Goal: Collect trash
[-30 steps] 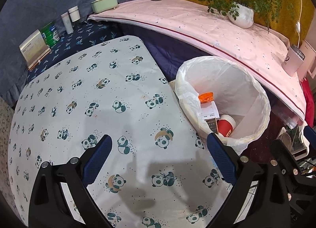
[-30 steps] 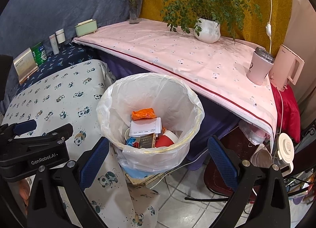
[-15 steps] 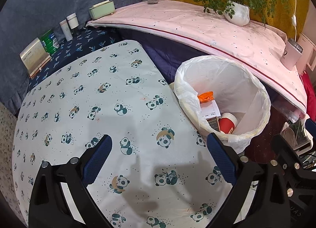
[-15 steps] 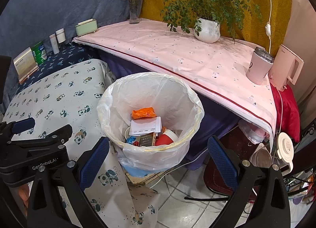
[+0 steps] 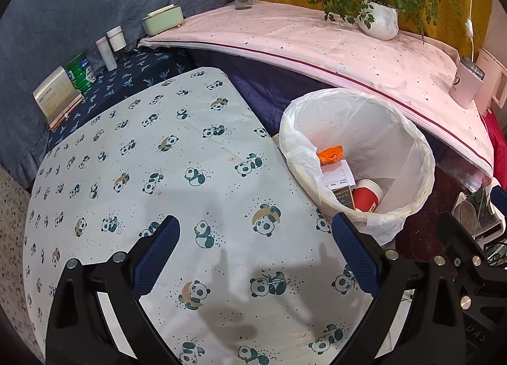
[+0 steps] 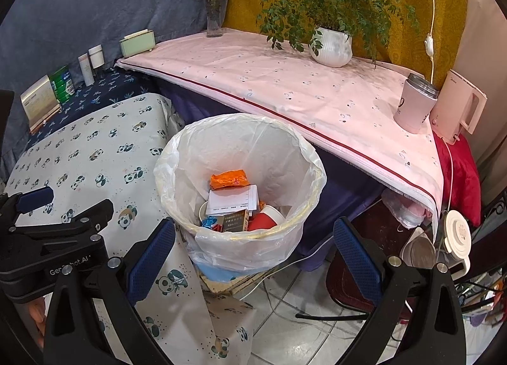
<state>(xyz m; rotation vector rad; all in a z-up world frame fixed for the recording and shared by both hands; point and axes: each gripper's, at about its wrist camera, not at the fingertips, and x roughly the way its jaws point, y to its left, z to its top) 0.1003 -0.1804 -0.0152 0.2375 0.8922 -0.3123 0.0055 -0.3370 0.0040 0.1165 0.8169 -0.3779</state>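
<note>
A bin lined with a white plastic bag (image 6: 253, 143) (image 5: 412, 156) stands on the floor beside the table with the panda cloth (image 5: 158, 159) (image 6: 95, 149). Inside lie an orange wrapper (image 6: 228, 179) (image 5: 330, 153), a white paper slip (image 6: 234, 201), a dark small box (image 6: 235, 221) and a red cup (image 5: 366, 198) (image 6: 264, 222). My left gripper (image 5: 255, 238) hovers open over the panda cloth, nothing between its fingers. My right gripper (image 6: 253, 240) is open and empty, just in front of the bin. The left gripper's black body (image 6: 54, 238) shows at the right wrist view's left edge.
A long table with a pink cloth (image 6: 301, 86) runs behind the bin, carrying a potted plant (image 6: 331, 47), a flower vase (image 6: 214, 16), a pink tumbler (image 6: 413, 102) and a kettle (image 6: 459, 108). A green box (image 5: 162, 19), bottles and a green can (image 5: 80, 72) line the back left. Cables cross the tiled floor (image 6: 301, 327).
The left gripper has drawn back and up a little, so the table and bin look slightly smaller and farther. The right view is nearly the same. Both grippers stay open.
</note>
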